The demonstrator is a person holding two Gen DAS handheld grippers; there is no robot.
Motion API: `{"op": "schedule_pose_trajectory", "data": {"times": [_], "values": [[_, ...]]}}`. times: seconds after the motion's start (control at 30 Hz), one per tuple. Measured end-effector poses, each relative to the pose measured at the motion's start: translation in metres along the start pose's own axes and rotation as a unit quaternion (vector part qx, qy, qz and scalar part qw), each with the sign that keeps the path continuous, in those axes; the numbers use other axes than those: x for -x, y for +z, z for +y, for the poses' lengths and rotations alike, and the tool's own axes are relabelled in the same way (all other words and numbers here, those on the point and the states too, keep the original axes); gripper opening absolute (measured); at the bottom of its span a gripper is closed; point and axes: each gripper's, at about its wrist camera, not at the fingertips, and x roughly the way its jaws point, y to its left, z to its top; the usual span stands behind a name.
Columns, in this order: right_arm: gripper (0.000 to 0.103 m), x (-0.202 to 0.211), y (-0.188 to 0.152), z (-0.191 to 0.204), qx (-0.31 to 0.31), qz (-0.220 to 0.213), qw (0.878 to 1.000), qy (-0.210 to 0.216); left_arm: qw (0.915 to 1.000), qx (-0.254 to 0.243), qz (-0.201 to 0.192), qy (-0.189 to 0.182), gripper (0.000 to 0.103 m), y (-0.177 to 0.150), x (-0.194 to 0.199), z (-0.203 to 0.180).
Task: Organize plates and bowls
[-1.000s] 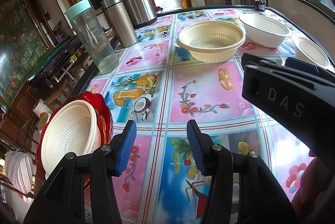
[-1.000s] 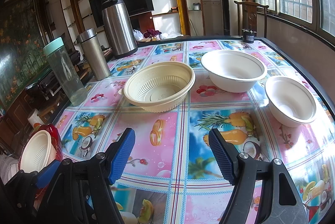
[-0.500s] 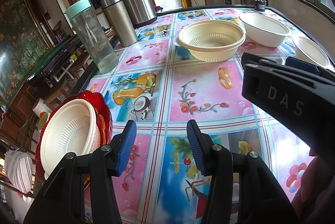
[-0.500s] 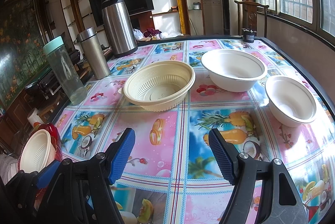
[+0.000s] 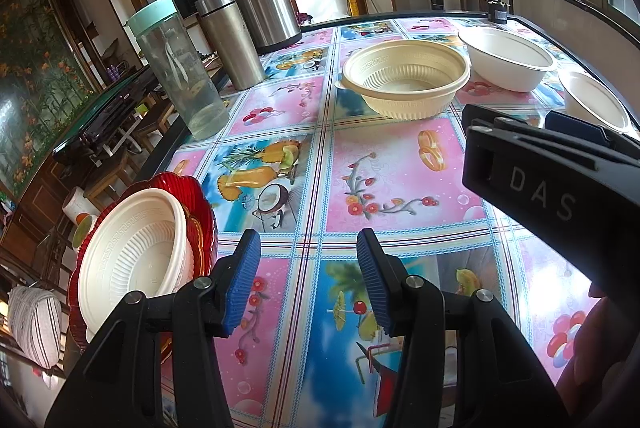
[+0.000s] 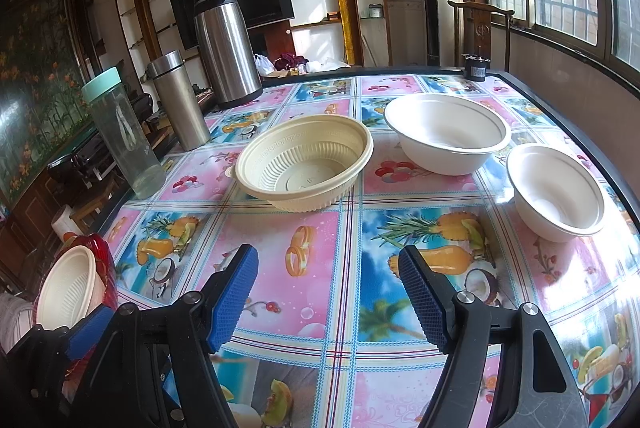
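- The left gripper (image 5: 308, 278) hangs low over the near part of the counter (image 5: 400, 164), its blue-padded jaws spread apart with nothing between them.
- The right gripper (image 6: 328, 298) is released too, jaws wide and empty, just right of the left one and pointing across the counter.
- Done so far, by the look of it: one ribbed white bowl (image 5: 136, 264) sits tilted in a red plate (image 5: 200, 200) at the counter's near left edge.
- Left to do, as I judge it: three bowls stand apart, unstacked, on the far half. A ribbed cream bowl (image 6: 304, 164) is in the middle, a large white bowl (image 6: 446, 132) just to its right, and a small white bowl (image 6: 556, 192) nearer, at the right edge.
- A clear jar with a mint lid (image 6: 122, 140) and two steel flasks line the far left edge.
- Compared with the frames a second and half a second earlier, nothing has visibly shifted: both grippers keep the same spread and place, and every bowl lies where it was.
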Motion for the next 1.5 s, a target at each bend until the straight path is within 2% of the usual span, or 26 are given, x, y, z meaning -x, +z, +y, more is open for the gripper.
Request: {"op": "schedule_pose_trajectory", "data": {"times": [0.97, 1.17, 1.27, 1.5], "values": [[0.075, 0.001, 0.0, -0.001, 0.002, 0.002, 1.0, 0.003, 1.0, -0.003, -0.004, 0.002, 0.049, 0.006, 0.003, -0.004], [0.075, 0.008, 0.005, -0.013, 0.02, -0.016, 0.999, -0.024, 0.9999, 0.001, -0.01, -0.013, 0.049, 0.021, 0.009, -0.007], [0.084, 0.013, 0.009, -0.028, 0.019, -0.027, 0.999, -0.039, 0.9996, 0.002, -0.02, -0.019, 0.049, 0.03, 0.012, -0.013], [0.093, 0.029, 0.017, -0.057, 0.024, -0.057, 0.996, -0.062, 0.999, -0.015, -0.031, -0.028, 0.049, 0.043, 0.016, -0.037]]}}
